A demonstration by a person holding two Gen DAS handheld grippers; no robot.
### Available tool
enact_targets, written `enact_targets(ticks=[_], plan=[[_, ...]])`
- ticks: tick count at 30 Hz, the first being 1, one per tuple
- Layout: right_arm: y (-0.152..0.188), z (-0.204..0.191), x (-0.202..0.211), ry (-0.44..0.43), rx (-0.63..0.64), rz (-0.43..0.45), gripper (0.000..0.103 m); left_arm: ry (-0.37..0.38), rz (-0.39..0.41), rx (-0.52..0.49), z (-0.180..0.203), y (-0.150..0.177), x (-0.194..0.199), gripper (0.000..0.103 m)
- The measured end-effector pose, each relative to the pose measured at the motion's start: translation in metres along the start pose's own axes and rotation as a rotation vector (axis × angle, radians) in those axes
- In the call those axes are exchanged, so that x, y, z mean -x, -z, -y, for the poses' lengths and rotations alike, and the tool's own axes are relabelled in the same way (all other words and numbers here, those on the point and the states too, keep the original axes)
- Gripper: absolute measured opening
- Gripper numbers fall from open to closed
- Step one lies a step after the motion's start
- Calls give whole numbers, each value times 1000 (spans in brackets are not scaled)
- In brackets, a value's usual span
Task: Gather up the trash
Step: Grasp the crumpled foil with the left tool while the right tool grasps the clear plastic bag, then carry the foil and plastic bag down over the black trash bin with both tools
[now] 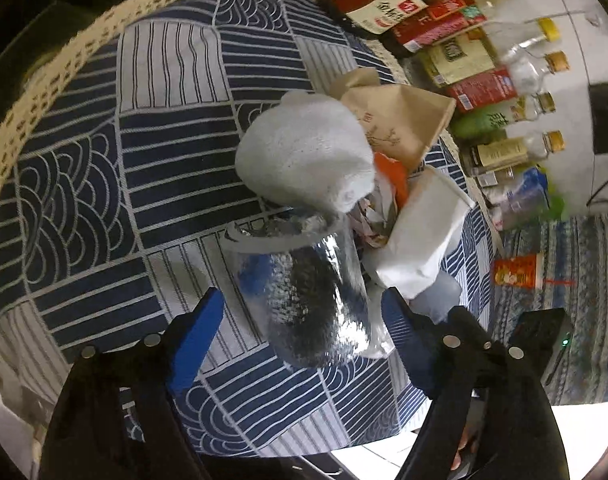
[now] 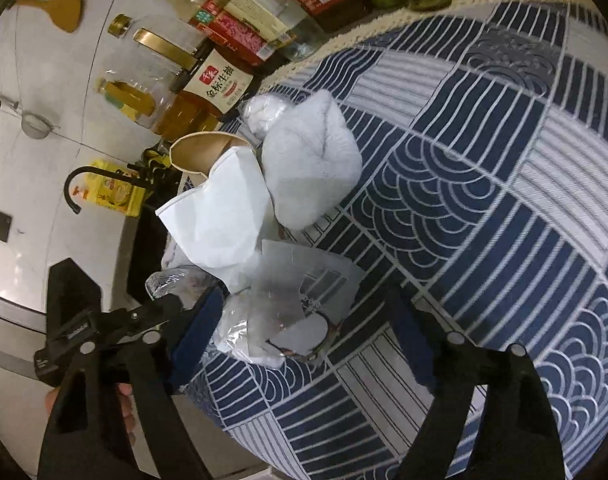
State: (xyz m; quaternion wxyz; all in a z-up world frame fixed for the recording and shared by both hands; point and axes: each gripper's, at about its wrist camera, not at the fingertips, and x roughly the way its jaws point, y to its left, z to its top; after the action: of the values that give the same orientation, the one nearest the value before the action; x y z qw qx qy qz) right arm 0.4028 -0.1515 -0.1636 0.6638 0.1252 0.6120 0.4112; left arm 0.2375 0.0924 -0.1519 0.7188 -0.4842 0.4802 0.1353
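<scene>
— Trash pile (image 1: 383, 168), where is it?
— At the frame centre, on the tablecloth (image 1: 176, 152). My left gripper (image 1: 304, 312) is wide around a clear plastic cup (image 1: 315, 284); my right gripper (image 2: 304, 316) is wide too, empty.
— Next?
— I think closing gently; thin plastic may crush.

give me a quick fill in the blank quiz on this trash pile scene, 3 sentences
1. Both pairs of tongs, left tongs and right tongs, stand ____, gripping nothing.
2. The trash pile lies on a tablecloth patterned in white and ____.
3. The brown paper bag lies next to a fluffy ____ towel.

Missing words: open; navy blue; white
</scene>
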Motion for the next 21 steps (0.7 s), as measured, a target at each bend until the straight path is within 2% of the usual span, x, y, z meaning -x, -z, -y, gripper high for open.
enact_targets(ticks=[1,4,10,21], plan=[[-1,2,-2,-9,-5,-9,68,-4,7,15,-1,-1,0,72],[-4,6,-7,-41,-21,-33,59,-3,21,23,-2,-4,0,63],[-5,4,0,-28,-5,-8,58,-13,32,-13,3,-4,3,59],[16,-13,26,13,16,42,58,41,37,-80,5,13,20,59]])
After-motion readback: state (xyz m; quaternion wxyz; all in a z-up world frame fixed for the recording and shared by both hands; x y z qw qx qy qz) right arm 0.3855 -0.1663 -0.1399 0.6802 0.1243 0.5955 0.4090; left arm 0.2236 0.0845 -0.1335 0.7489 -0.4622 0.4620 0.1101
